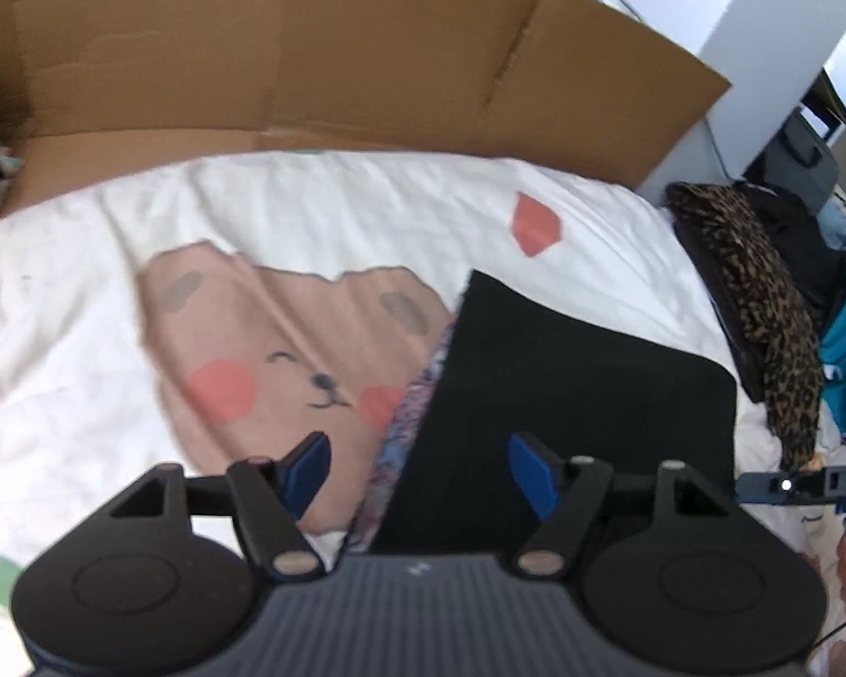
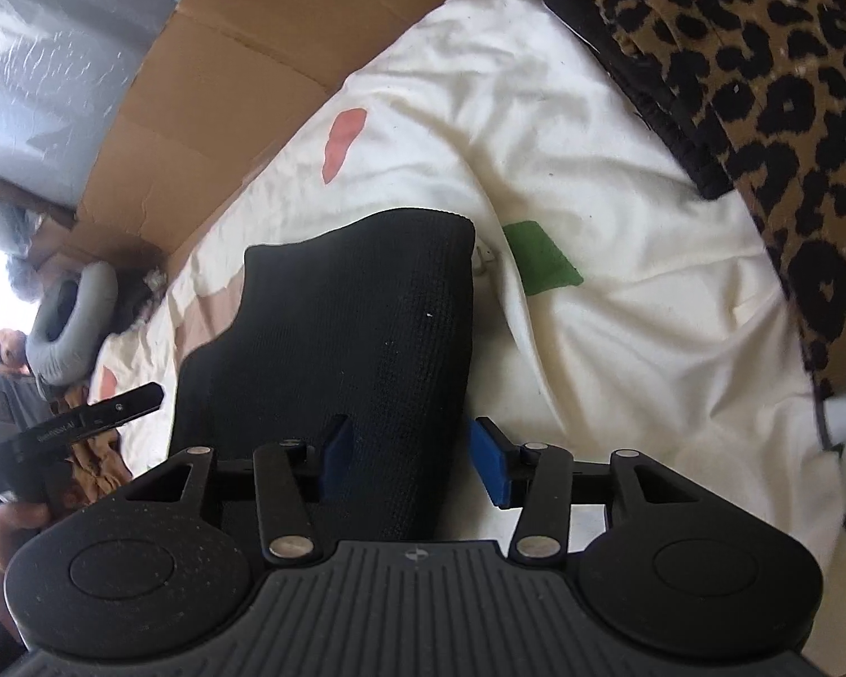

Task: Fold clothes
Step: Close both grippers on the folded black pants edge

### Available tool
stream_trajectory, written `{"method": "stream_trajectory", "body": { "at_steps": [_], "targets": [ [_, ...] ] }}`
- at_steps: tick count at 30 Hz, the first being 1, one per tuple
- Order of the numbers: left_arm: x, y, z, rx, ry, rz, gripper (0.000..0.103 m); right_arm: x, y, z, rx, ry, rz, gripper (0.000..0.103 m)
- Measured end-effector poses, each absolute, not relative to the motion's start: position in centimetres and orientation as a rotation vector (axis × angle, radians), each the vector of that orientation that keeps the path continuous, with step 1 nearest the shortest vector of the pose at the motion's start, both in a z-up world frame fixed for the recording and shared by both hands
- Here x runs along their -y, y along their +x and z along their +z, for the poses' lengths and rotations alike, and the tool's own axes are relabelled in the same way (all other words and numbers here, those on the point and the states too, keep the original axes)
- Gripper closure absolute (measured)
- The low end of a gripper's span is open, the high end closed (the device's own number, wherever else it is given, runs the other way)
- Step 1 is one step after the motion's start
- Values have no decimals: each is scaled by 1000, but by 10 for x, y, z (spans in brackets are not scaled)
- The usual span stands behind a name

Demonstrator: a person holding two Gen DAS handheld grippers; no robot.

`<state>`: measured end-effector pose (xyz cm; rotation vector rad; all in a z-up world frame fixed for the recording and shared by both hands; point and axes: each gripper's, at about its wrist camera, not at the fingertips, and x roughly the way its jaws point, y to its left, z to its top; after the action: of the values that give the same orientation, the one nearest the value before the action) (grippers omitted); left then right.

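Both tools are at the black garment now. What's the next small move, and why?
Probably shut the right tool on the black garment. Its pads are spread with the near fabric edge lying between them, so nothing is gripped yet. The left tool is also open, above the garment's patterned edge, and can wait until the right has hold.

Black garment [image 2: 355, 327] between parted tongs [image 2: 414, 465], white bedding [image 2: 620, 310]

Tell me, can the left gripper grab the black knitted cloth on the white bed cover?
Probably yes. The left gripper hangs open right over the edge of the black knitted cloth, with nothing between them on the white bed cover.
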<state>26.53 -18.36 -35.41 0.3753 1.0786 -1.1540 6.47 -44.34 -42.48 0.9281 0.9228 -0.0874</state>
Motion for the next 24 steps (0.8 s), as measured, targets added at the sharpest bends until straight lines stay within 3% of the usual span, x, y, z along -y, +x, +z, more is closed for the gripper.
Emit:
{"method": "stream_trajectory", "body": {
  "at_steps": [8,13,23,24],
  "targets": [
    [189,260,-377,-1108,398,-1173,50,441,68,-432,-922,970,-80,50],
    [183,267,-375,-1116,371,-1165,69,444,68,-435,-910,1006,-79,50],
    [178,276,-382,-1153,313,-1161,71,435,76,-466,-918,1132,-29,52],
    [177,276,-383,-1155,307,-1162,71,434,77,-466,-919,1130,-27,57]
  ]
}}
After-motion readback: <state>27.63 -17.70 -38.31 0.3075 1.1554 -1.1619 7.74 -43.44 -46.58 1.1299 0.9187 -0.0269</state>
